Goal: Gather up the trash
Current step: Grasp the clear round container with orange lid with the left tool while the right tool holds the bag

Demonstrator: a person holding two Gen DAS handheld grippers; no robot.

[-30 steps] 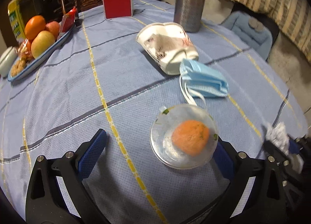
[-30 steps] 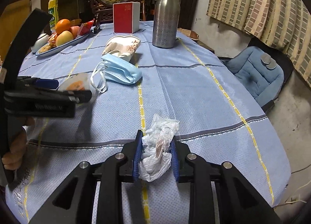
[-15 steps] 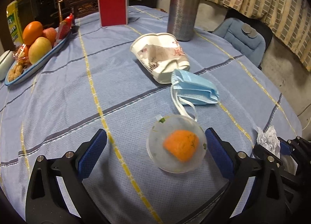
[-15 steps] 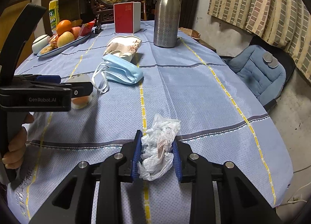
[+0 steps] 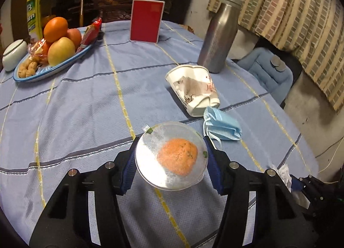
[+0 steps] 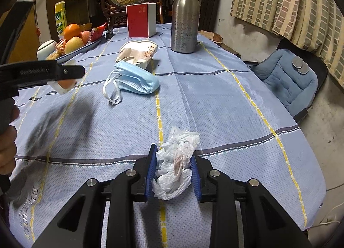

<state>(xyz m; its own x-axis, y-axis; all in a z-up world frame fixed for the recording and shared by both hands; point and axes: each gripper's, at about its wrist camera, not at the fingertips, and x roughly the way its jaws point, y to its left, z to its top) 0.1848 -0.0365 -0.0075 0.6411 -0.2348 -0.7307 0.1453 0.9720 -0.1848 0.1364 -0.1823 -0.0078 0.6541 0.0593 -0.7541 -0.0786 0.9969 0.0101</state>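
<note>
1. At the bottom centre of the frame, the right gripper (image 6: 173, 174) has its blue pads pressed against both sides of a crumpled white plastic bag (image 6: 176, 162).
2. At the left edge, the left gripper (image 6: 64, 76) holds a clear cup (image 6: 64, 85) with something orange inside, lifted off the blue tablecloth (image 6: 215, 108).
3. In the middle of the frame lies a blue face mask (image 6: 137, 81), touching a crushed paper cup (image 6: 138, 53) just behind it.
4. Farther up stand a steel bottle (image 6: 185, 17) and a red box (image 6: 138, 21); a fruit tray (image 6: 86, 46) sits at upper left.
</note>
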